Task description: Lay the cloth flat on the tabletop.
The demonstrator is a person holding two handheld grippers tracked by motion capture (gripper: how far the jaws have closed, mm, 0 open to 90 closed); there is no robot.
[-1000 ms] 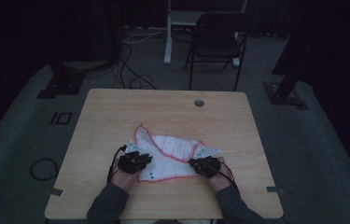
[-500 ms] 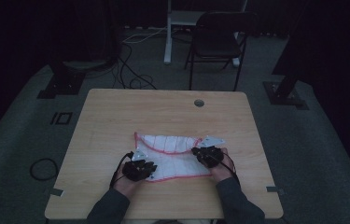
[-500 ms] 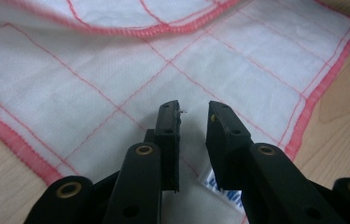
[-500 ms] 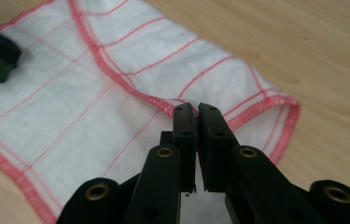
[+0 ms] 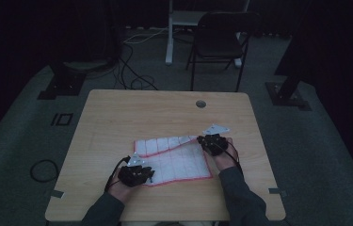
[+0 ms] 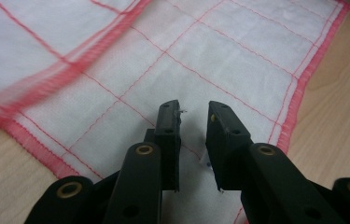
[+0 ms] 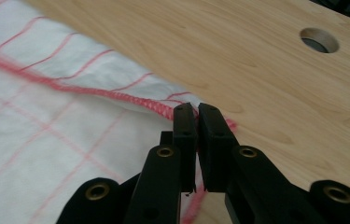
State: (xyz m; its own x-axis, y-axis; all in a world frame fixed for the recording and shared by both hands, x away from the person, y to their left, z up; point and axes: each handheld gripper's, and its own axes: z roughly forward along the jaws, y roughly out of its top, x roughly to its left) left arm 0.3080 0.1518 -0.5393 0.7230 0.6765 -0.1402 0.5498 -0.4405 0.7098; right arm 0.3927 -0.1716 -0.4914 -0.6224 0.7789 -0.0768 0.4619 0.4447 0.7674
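Observation:
A white cloth [image 5: 174,157] with a red grid and red hem lies nearly flat on the wooden table [image 5: 164,113]. My right gripper [image 5: 203,140] is at the cloth's far right corner. In the right gripper view its jaws [image 7: 196,109] are shut on the cloth's [image 7: 46,116] red hem, and that corner is lifted slightly. My left gripper [image 5: 147,172] rests at the cloth's near left part. In the left gripper view its jaws [image 6: 193,109] stand apart over the cloth [image 6: 238,60], with nothing pinched between them.
A round cable hole [image 5: 201,103] sits in the table's far side, also in the right gripper view as a hole [image 7: 319,39] beyond the jaws. A black chair [image 5: 221,42] and floor cables [image 5: 136,80] lie past the table. Bare wood surrounds the cloth.
My right gripper has moved away and to the right with the cloth's corner, rising a little, and the crumpled cloth has spread out flatter. The left gripper has stayed near the near left edge.

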